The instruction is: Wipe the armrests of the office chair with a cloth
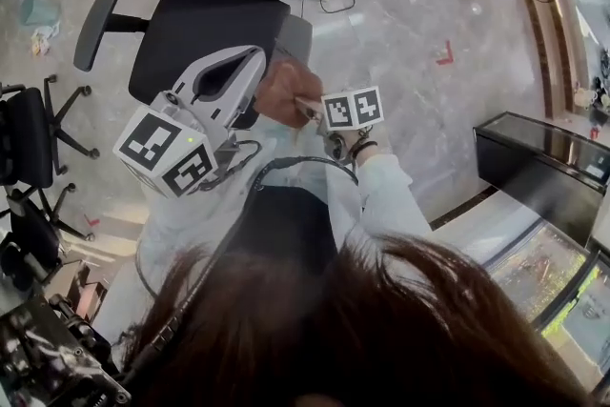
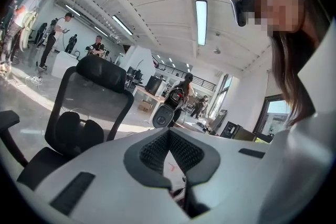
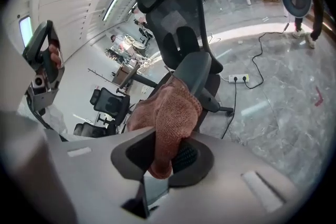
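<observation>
My hair (image 1: 381, 329) is crowding the near edge. My left gripper (image 1: 259, 60) is hovering, jaws together and empty. My right gripper (image 3: 168, 157) is pinching the cloth (image 3: 170, 113) at the grey armrest (image 3: 195, 68); I should be pressing it flat and stroking lengthwise.

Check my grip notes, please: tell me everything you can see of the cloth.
The cloth is pinkish-brown with a nubby, terry-like weave, bunched into a soft wad. Its lower end is pinched in the right tongs, which are shut on it; the rest bulges forward past them. In the right gripper view it overlaps the chair's grey armrest; whether they touch cannot be told. In the head view it is a brownish lump beside the seat.
</observation>
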`<state>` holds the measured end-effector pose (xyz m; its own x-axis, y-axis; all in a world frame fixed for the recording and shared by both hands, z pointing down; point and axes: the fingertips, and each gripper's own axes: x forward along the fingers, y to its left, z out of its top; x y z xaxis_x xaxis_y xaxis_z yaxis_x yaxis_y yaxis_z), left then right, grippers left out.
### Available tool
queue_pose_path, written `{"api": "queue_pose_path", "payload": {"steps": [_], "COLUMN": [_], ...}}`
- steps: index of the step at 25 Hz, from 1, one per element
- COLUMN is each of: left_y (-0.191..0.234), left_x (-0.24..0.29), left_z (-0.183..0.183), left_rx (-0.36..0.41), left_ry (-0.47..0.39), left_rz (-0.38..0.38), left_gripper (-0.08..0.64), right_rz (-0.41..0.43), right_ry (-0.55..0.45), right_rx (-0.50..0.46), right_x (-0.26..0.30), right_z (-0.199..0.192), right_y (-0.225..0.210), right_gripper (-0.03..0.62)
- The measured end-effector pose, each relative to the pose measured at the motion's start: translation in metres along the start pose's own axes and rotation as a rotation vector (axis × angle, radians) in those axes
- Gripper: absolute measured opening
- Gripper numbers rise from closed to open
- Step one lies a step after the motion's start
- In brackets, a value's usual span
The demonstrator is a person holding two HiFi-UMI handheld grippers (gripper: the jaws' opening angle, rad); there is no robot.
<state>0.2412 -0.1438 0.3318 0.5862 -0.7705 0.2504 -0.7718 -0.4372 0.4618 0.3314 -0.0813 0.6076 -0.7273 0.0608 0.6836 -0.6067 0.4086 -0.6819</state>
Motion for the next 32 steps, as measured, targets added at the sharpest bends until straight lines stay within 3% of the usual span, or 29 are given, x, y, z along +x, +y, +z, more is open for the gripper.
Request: {"api": "queue_pose_path", "payload": {"steps": [6,11,20,23,25,32], "left_y": [-0.006,0.010,0.036,0.043,0.047,0.040], "left_x": [0.006,-0.008,-0.046,-0.050,-0.051,-0.026], "left_z": [-0.008,-0.025,-0.042,-0.036,-0.033,-0.018], "left_rx": [-0.009,-0.032,-0.036,-0.031,-0.031,0.010], "left_ry": [0.040,0.059,0.082,0.077,0.067,0.055], "left_rz": [-0.018,0.053,0.185,0.190,0.180,0.101], "left_gripper": [0.003,0.003,0.003,0.003,0.003,0.003], "right_rz": [0.022,-0.016,-0.161,-0.172,-0.133,-0.017], "right_ry": [-0.010,-0.111,-0.298,-0.266,-0.219,-0.088], "right_rx": [-0.001,0.038,0.132,0.142,0.132,-0.013], "right_x": [-0.004,-0.004,-0.003,0.003,0.010,0.013], "right_z": [0.005,0.061,0.155,0.154,0.142,0.067], "right_y": [0.000,-0.033,-0.098,-0.099,-0.082,-0.023], "right_gripper": [0.041,0.041,0.041,0.041,0.041,0.041]}}
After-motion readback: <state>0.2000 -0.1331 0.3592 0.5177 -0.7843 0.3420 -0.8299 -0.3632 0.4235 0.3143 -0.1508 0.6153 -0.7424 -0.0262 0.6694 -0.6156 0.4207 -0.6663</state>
